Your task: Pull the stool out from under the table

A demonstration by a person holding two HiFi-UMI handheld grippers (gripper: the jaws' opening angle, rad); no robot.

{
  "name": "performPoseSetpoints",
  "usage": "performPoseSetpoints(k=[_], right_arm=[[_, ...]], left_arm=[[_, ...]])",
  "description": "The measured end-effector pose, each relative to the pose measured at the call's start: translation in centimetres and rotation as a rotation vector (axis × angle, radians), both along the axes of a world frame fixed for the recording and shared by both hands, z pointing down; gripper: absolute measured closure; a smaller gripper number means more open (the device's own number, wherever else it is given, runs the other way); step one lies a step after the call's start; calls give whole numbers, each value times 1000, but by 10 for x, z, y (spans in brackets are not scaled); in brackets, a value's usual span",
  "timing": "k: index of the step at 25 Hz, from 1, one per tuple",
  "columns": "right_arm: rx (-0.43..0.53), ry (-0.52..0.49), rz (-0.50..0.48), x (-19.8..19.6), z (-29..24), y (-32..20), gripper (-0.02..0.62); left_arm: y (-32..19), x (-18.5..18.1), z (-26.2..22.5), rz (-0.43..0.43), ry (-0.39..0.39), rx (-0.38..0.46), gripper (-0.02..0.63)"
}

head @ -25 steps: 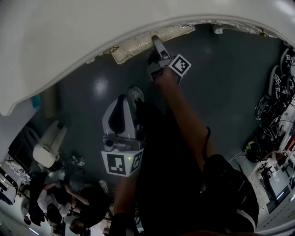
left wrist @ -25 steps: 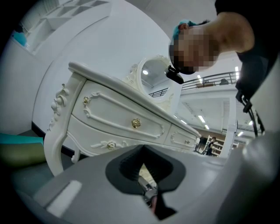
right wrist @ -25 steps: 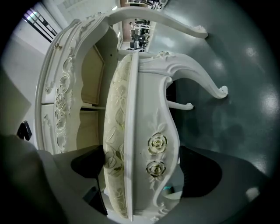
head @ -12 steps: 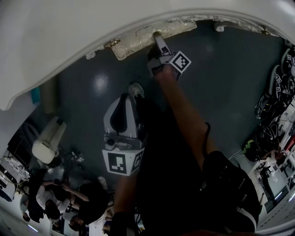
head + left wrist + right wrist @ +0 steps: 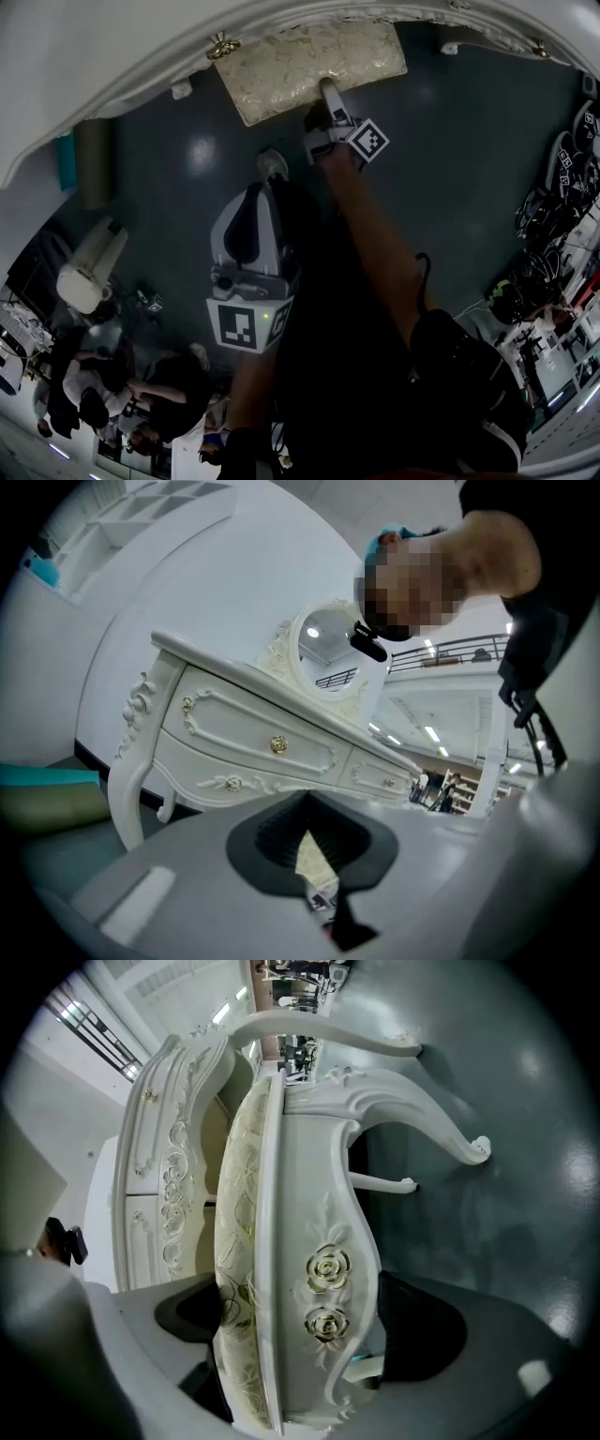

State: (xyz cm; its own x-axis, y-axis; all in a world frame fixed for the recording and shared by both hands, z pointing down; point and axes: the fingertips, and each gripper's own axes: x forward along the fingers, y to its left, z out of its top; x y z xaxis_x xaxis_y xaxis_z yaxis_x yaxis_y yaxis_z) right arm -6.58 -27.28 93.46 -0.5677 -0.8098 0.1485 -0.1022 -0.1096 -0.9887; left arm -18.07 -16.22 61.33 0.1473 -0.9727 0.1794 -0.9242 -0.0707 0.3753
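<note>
Right gripper view showed our right gripper (image 5: 298,1340) pinching the stool (image 5: 314,1204) to drag it from under the table (image 5: 150,1147), our left gripper (image 5: 314,860) pressed shut

Cream leaf-patterned stool (image 5: 309,66) (white frame (image 5: 300,1194), gilt roses (image 5: 326,1267)), white table (image 5: 112,56), gold knobs (image 5: 277,745), dark grey floor (image 5: 459,159)

Dark glossy floor (image 5: 469,150), white walls (image 5: 234,564).
Strip lights (image 5: 433,734) glow beyond the carved white table (image 5: 253,747); cables (image 5: 548,230) crowd the floor's edge.
</note>
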Motion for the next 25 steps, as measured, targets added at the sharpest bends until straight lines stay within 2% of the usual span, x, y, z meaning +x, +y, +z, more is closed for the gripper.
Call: performPoseSetpoints(k=[14,20,25], right_arm=[[0,-12,-17,42,-2,96,86],[-7,-5,-40,58,-2,139,86],[-27,-9,2,73,-2,182,90]], left_arm=[[69,56,-16,-5,-14,-33,600],[107,73,-24,-42,-21,-61,600],[138,82,-31,-24,-24,-67,600]])
